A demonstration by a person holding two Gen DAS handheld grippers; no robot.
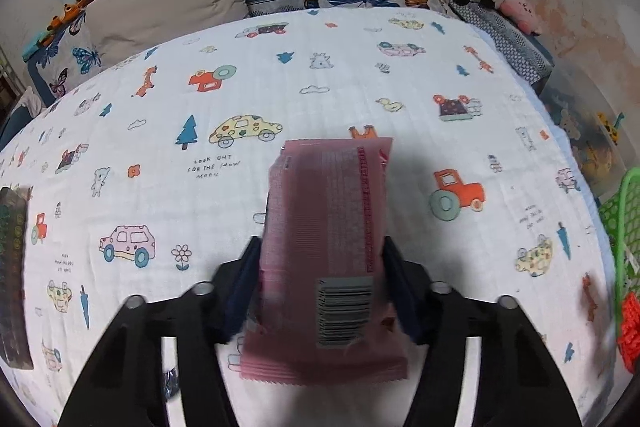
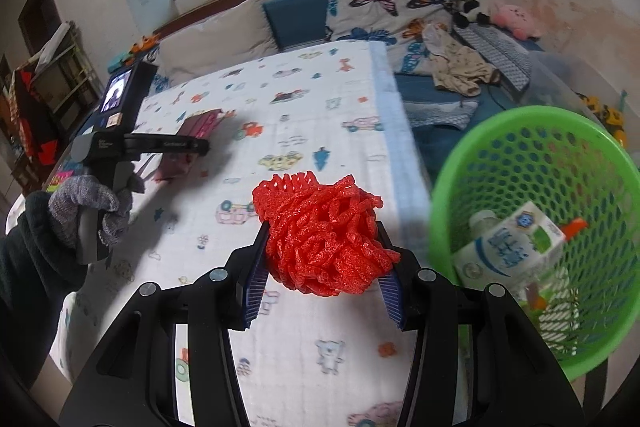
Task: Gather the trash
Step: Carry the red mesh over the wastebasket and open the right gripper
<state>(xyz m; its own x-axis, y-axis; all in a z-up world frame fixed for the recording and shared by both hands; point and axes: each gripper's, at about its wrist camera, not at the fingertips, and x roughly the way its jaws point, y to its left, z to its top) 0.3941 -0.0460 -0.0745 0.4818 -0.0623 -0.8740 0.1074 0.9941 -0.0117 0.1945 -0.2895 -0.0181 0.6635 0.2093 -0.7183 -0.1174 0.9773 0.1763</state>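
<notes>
Left wrist, sheet (image 1: 320, 75) reads "LOOK OUT FOR THE"

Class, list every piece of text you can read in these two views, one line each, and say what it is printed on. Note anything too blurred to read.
"LOOK OUT FOR THE SNOW MOON": bedsheet, by the yellow car.
Same print further right on the sheet, turned: too small to read.
Pink wrapper: fine print and barcode, blurred.
Carton in the green basket: blue characters, unreadable.
Left gripper lettering: too small.
</notes>
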